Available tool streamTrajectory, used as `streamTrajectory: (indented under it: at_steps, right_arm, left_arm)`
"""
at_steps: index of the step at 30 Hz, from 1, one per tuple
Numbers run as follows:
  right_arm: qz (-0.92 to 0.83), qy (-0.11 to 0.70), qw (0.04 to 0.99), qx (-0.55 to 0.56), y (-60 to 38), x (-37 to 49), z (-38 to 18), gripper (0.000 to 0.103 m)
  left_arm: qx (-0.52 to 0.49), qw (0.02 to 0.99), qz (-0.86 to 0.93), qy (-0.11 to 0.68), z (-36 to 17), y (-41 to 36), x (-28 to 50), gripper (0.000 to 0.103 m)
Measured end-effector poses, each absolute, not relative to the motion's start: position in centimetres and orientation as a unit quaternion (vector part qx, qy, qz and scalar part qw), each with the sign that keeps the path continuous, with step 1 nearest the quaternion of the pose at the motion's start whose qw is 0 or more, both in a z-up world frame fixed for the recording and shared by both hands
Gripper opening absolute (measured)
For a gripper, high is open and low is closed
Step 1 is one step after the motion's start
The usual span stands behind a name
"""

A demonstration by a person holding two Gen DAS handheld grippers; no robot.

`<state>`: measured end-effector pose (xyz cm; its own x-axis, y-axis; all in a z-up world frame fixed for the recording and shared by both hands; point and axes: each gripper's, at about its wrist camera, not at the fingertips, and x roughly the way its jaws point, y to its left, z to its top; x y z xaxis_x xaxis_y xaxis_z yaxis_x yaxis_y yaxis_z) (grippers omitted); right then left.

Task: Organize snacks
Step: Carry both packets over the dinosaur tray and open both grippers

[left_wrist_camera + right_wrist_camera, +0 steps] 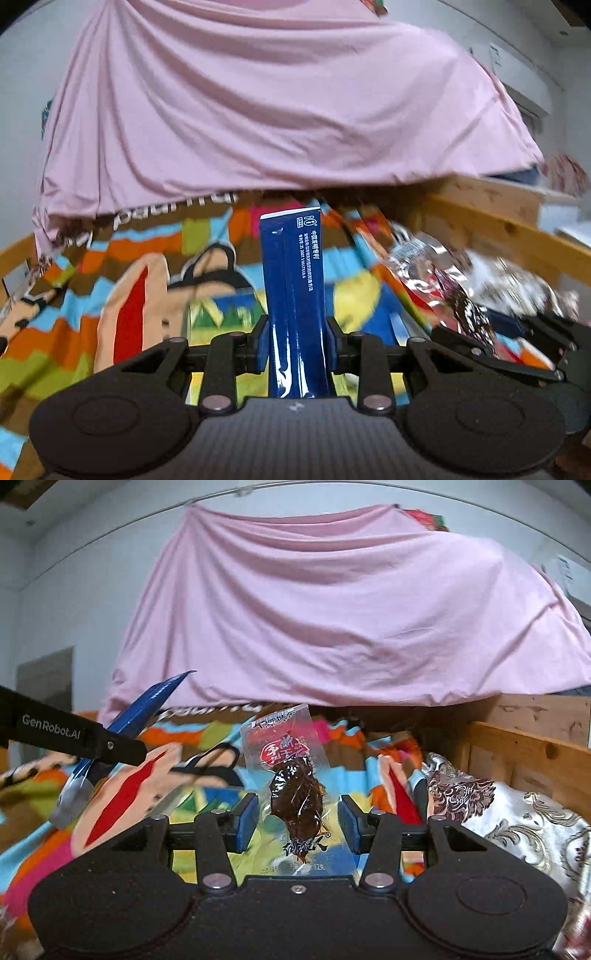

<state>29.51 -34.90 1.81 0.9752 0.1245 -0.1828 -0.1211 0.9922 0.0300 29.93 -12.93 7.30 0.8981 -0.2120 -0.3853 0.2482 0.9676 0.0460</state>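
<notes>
Left gripper (297, 347): clamped on a blue packet (293, 295); both blue pads press its long sides near the lower end.
Blue packet: stands upright between the left fingers, its top edge well above the pads, white print down its right side. In the right wrist view the same packet (147, 709) slants up to the right, held clear of the blanket, with the black arm of the left gripper (105, 744) crossing in front of it.
Right gripper (297, 821): its jaws stand wider than the left's, with a clear packet (291, 775) between them. The packet's see-through edges reach toward both pads, but whether the pads press on them cannot be told.
Clear packet: upright in the right wrist view, a dark brown snack inside its lower half, a red label above it, the top edge well above the fingers. In the left wrist view the same packet (436, 280) is a blurred, shiny shape at the right, above the dark frame of the right gripper (476, 341).
Blanket (129, 295): many-coloured cartoon print, lying under both packets and both grippers.
Pink sheet (332, 609): hangs behind, filling the upper part of both views, its lower edge just above the blanket.
Wooden rail (517, 749): at the right, beside the blanket.
Patterned cloth (498, 812): silvery with brown swirls, lying at the right, just inside the rail.
</notes>
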Motion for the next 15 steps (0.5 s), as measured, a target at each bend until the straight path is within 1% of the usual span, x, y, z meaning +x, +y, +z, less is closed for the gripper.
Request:
streamTrajectory:
  at_steps: [4, 8, 15]
  right_arm:
    - [0.048, 0.093, 0.994, 0.039, -36.4, 33.3, 0.7, 0.049]
    - [0.047, 0.113, 0.991, 0.056, -37.6, 36.6, -1.3, 0.049]
    - [0.057, 0.157, 0.983, 0.076, -38.2, 40.3, -4.4, 0.049]
  left_arm:
    - [0.035, 0.977, -0.094, 0.187, 6.6, -14.4, 34.1, 0.032]
    - [0.019, 0.979, -0.075, 0.191, 5.0, -15.3, 37.5, 0.032]
    - [0.022, 0.97, -0.057, 0.235, 0.3, -17.4, 42.4, 0.032]
